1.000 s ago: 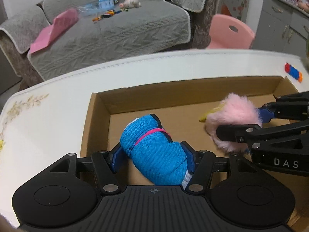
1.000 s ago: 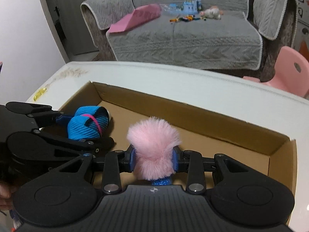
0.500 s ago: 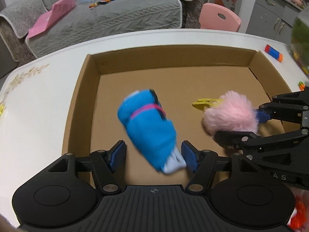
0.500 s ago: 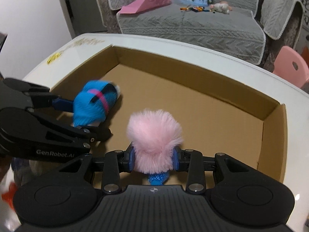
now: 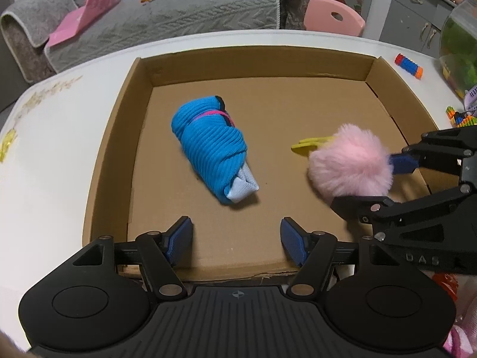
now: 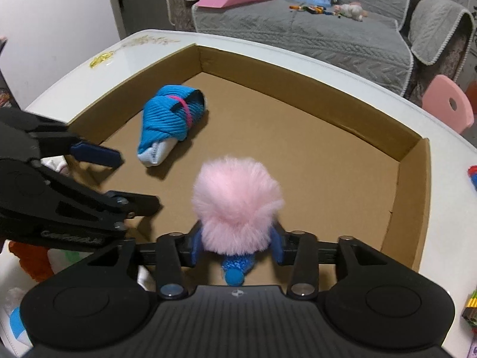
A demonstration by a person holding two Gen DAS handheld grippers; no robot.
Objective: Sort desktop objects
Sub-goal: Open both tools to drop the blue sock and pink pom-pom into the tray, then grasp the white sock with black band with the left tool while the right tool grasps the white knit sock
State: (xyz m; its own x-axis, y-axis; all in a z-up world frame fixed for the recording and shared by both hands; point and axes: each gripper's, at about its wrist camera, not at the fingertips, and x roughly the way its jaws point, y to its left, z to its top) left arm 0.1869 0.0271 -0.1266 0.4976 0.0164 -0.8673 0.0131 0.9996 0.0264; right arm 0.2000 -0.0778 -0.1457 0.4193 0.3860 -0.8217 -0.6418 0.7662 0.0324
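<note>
A rolled blue sock bundle [image 5: 213, 152] with a pink band lies on the floor of the shallow cardboard box [image 5: 119, 137]; it also shows in the right wrist view [image 6: 171, 122]. My left gripper [image 5: 237, 243] is open and empty above the box's near edge, apart from the bundle. My right gripper [image 6: 237, 240] is shut on a fluffy pink pom-pom [image 6: 235, 205] with a blue knitted part under it, held above the box floor. The pom-pom [image 5: 350, 162] shows at the right in the left wrist view.
A yellow clip [image 5: 308, 146] lies in the box behind the pom-pom. The box sits on a white table [image 5: 44, 161]. Small toys lie on the table right of the box, including an orange and blue piece [image 5: 408, 65]. A grey sofa [image 6: 313, 29] stands beyond.
My left gripper opened and let go of the blue sock bundle, which dropped onto the box floor. Both grippers rose and pulled back. The right gripper still holds the pom-pom.
</note>
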